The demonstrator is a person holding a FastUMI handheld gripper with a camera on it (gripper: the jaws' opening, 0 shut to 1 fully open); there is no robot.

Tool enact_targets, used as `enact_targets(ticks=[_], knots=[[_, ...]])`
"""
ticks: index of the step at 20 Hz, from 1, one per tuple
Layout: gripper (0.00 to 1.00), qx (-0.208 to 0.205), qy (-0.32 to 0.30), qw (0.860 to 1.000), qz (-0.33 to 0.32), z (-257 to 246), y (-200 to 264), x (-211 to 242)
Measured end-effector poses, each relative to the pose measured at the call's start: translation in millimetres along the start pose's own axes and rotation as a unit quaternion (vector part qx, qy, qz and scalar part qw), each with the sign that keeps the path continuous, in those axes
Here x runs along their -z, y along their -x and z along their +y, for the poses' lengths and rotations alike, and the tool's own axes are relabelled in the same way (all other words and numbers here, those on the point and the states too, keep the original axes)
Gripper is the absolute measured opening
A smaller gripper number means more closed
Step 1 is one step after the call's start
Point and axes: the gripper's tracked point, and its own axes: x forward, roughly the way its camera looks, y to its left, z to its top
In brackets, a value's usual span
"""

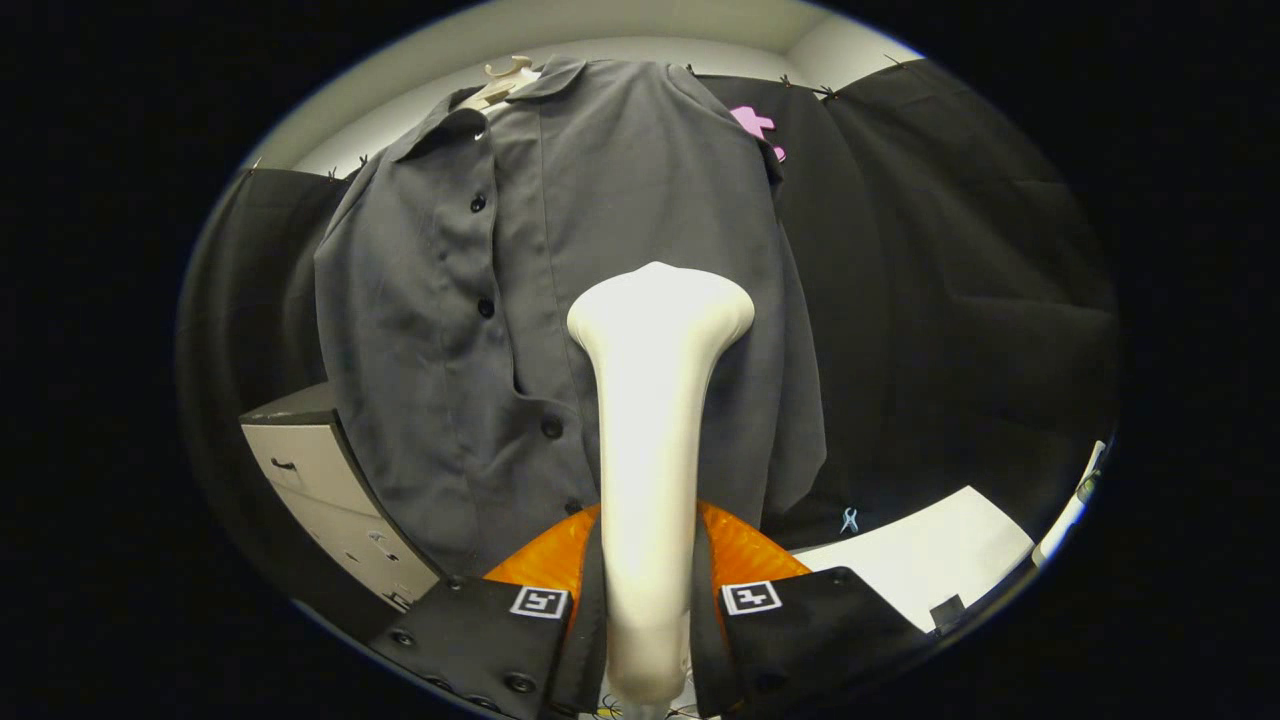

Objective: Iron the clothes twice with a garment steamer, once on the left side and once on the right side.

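A dark grey button-up shirt (560, 300) hangs on a pale hanger (505, 82) in front of the black booth wall. My gripper (648, 560) is shut on the handle of a white garment steamer (650, 420), which stands up between the fingers. The steamer's wide head (660, 305) rests against the shirt to the right of the button placket, about mid-chest. The shirt's lower middle is hidden behind the steamer body.
A light grey drawer cabinet (320, 490) with a dark top stands low on the left, beside the shirt's hem. A white table surface (930, 565) lies low on the right with a small clip (849, 520) near its far edge.
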Motion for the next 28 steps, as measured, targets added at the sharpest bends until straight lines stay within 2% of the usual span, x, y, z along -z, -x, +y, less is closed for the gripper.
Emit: enact_targets(ticks=[6, 13, 17, 21, 28], knots=[[0.42, -0.004, -0.002, 0.999, 0.036, -9.1, 3.7, 48.6], [0.42, -0.003, 0.007, 0.998, 0.056, -14.7, 5.5, 79.5], [0.42, 0.008, -0.001, 0.999, 0.041, -14.9, 19.2, 67.0], [0.42, 0.015, 0.008, 1.000, 0.014, -7.6, 43.6, 36.3], [0.42, 0.007, 0.019, 0.999, -0.025, 40.0, 97.3, -31.4]])
